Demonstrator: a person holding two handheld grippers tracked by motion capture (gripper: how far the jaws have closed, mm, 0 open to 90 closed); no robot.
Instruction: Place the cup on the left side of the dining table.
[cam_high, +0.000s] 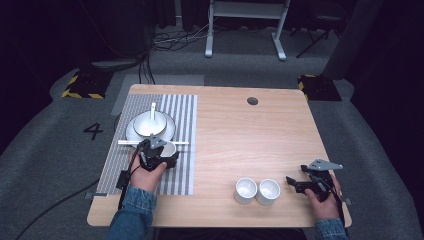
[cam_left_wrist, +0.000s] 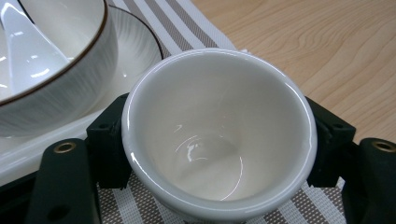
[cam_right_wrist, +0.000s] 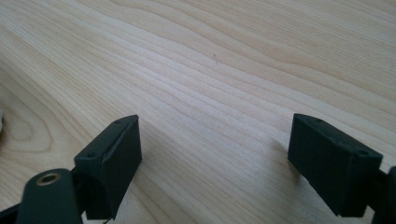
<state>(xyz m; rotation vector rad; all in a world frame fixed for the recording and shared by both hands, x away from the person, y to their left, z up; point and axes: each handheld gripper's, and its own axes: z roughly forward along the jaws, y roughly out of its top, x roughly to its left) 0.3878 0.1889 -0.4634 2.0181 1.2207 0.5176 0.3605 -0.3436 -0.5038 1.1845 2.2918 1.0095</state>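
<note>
We see a bright tabletop (cam_high: 240, 140) with a dark room around it. Light from above shines on the white cup (cam_left_wrist: 219, 135), leaving small glints. Up close, the near black parts look a bit blurry.

High view fixed above the near edge, facing twelve o'clock and down over the whole table (cam_high: 240, 135), left gripper view riding low and very close on a white cup (cam_left_wrist: 219, 135) over the striped mat (cam_left_wrist: 177, 28), right gripper view skimming bare wood, tabletop shared by all three
</note>
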